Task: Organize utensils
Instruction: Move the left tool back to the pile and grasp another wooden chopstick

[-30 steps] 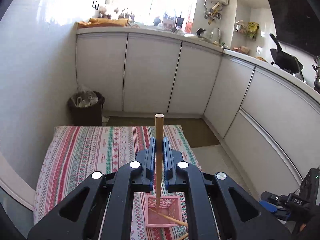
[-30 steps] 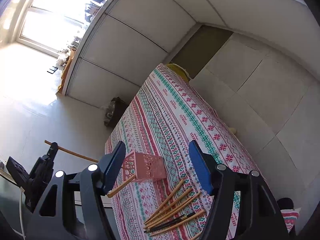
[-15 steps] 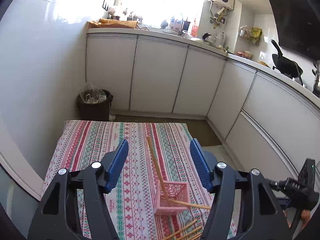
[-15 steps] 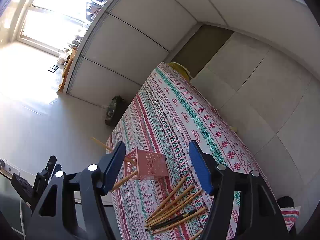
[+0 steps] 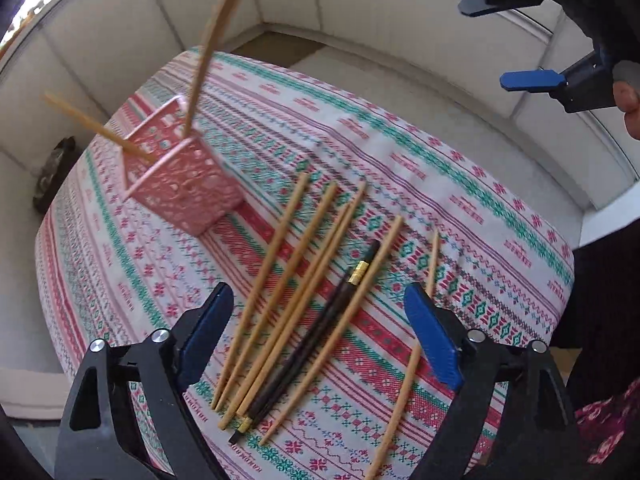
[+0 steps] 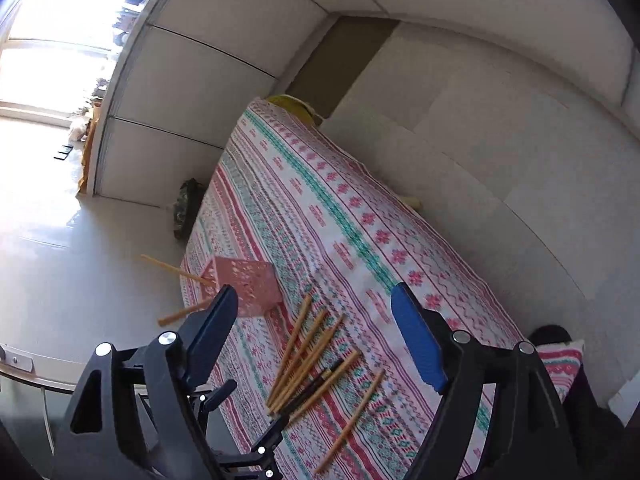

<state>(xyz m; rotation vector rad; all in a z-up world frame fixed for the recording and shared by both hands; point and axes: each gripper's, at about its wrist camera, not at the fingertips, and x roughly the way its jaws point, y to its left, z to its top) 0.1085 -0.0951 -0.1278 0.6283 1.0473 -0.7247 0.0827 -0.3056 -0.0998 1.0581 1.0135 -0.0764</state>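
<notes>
Overhead, the left gripper [image 5: 320,332] is hovering with fingers spread wide, gripping nothing, above wooden chopsticks [image 5: 280,276] and a dark chopstick pair [image 5: 320,336] lying on the patterned tablecloth [image 5: 460,184]. Nearby, the pink basket [image 5: 188,184] is holding two chopsticks [image 5: 208,48]. The right gripper [image 6: 316,340] is also gaping wide, empty.

A table under a striped, patterned cloth [image 5: 460,184] carries a pink perforated plastic basket [image 5: 188,188] and loose wooden chopsticks [image 5: 288,280] beside one black chopstick [image 5: 316,340].
</notes>
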